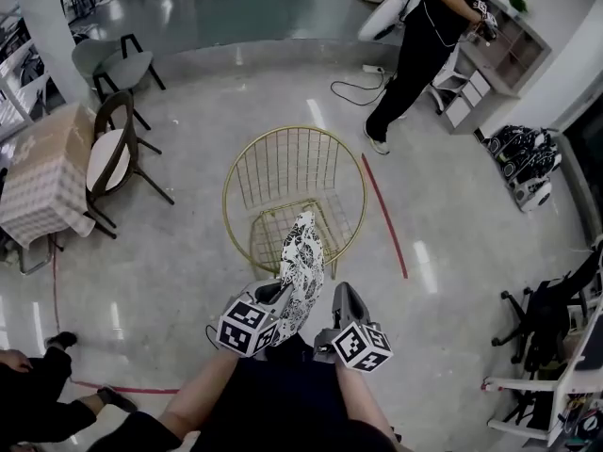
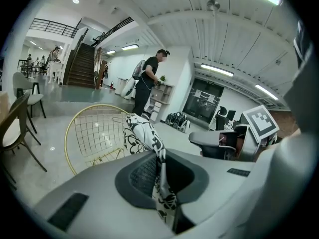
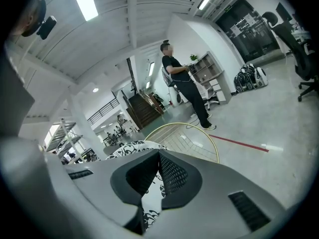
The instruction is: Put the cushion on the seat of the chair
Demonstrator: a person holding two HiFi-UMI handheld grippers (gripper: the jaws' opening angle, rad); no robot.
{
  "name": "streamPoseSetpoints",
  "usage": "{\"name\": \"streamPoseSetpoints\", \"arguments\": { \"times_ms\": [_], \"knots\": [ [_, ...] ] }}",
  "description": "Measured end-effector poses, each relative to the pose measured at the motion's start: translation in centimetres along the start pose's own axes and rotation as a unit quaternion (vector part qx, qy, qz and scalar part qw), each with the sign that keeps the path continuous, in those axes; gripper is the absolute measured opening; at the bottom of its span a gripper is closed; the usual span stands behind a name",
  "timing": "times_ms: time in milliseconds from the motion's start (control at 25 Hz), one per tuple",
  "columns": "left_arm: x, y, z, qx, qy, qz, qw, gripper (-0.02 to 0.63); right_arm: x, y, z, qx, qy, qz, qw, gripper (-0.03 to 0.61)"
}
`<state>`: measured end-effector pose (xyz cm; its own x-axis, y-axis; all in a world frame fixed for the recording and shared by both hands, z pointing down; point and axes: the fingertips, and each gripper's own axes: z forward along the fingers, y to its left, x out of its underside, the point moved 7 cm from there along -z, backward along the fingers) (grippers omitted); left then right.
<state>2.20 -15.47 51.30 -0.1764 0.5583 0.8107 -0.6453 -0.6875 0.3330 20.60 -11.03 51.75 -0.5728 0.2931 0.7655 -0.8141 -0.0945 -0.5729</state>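
Gripper (image 3: 158,153) jaws pinched together on the patterned cushion (image 3: 127,147) – beyond them a gold wire chair (image 3: 195,139), a red floor line (image 3: 243,143) and a standing person (image 3: 185,88).

Head view: high, over the person's lap, facing steeply down; wire chair (image 1: 294,191) near, just ahead. Left gripper view, right gripper view: low, close behind own jaws, facing forward across the floor. Shared by all three: chair, cushion (image 1: 300,271), standing person (image 1: 424,45).
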Motion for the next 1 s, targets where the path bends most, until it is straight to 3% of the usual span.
{"name": "streamPoseSetpoints", "arguments": {
  "times_ms": [600, 1000],
  "knots": [
    [-4.7, 3.2, 7.7, -0.001, 0.007, 0.008, 0.9999, 0.031, -3.5, -3.4, 8.3, -0.012, 0.017, 0.004, 1.000, -0.006],
    [-6.7, 3.3, 10.6, 0.006, 0.021, 0.049, 0.9985, 0.031, -4.4, -4.6, 10.4, -0.011, 0.023, 0.016, 1.000, -0.006]
  ]
}}
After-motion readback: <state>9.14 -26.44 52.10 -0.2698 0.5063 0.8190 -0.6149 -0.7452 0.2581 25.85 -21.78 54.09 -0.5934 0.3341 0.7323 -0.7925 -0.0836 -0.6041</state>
